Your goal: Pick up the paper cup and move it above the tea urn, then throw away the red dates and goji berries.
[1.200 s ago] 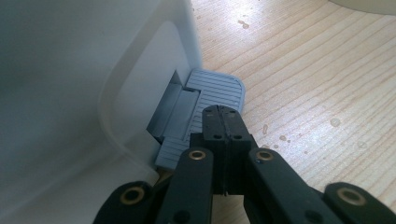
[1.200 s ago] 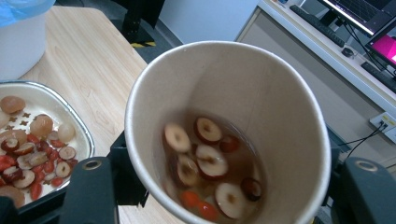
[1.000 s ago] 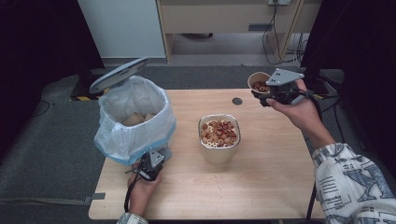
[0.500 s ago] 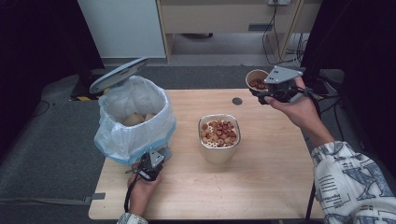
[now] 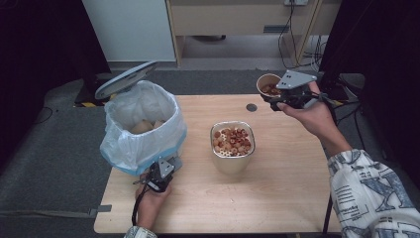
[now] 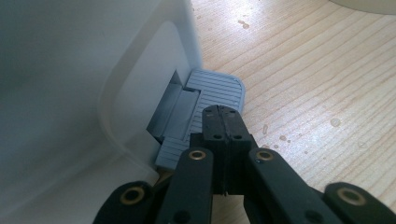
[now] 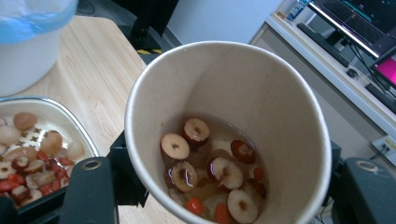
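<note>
Bin pedal pressed, cup of fruit slices held up.
Left gripper (image 5: pixel 159 177), jaws fully closed and empty, tips on grey pedal (image 6: pixel 212 91) of white bin (image 5: pixel 141 126); lid (image 5: pixel 125 79) up. Steel container (image 5: pixel 232 146) mid-table. Right gripper (image 5: pixel 282 99) clamps 1 paper cup (image 5: pixel 268 84) above the table's far edge.
</note>
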Demonstrator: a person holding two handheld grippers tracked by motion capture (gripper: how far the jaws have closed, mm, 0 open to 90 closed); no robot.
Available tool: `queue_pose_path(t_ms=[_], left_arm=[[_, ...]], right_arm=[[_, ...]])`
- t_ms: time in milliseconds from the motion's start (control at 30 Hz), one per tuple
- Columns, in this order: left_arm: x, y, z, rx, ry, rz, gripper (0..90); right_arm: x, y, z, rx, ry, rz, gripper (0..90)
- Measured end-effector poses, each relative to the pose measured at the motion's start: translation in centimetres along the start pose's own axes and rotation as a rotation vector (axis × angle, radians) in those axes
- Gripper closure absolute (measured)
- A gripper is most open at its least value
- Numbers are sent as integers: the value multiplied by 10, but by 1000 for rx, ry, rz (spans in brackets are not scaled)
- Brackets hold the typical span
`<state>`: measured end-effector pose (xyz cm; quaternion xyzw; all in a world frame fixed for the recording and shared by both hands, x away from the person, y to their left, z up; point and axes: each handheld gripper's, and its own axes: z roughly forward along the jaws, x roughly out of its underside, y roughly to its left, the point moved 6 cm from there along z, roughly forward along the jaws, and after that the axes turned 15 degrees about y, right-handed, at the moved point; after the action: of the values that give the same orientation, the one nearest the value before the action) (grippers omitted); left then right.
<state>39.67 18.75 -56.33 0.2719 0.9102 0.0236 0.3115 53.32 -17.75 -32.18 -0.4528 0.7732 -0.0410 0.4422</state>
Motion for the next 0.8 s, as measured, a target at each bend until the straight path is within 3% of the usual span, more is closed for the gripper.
queue_pose_path(t_ms=[133,367,400,800], left_arm=[[0,0,0,-1,-1,1,894],[0,0,0,2,-2,0,894],[0,0,0,2,-1,0,894],[0,0,0,-2,0,3,894]], right_arm=[[-7,8,4,-15,-8,-36,342],[-16,14,9,-20,-12,-42,342],[-19,18,11,-26,-10,-64,341],[-26,24,12,-35,-20,-73,341]])
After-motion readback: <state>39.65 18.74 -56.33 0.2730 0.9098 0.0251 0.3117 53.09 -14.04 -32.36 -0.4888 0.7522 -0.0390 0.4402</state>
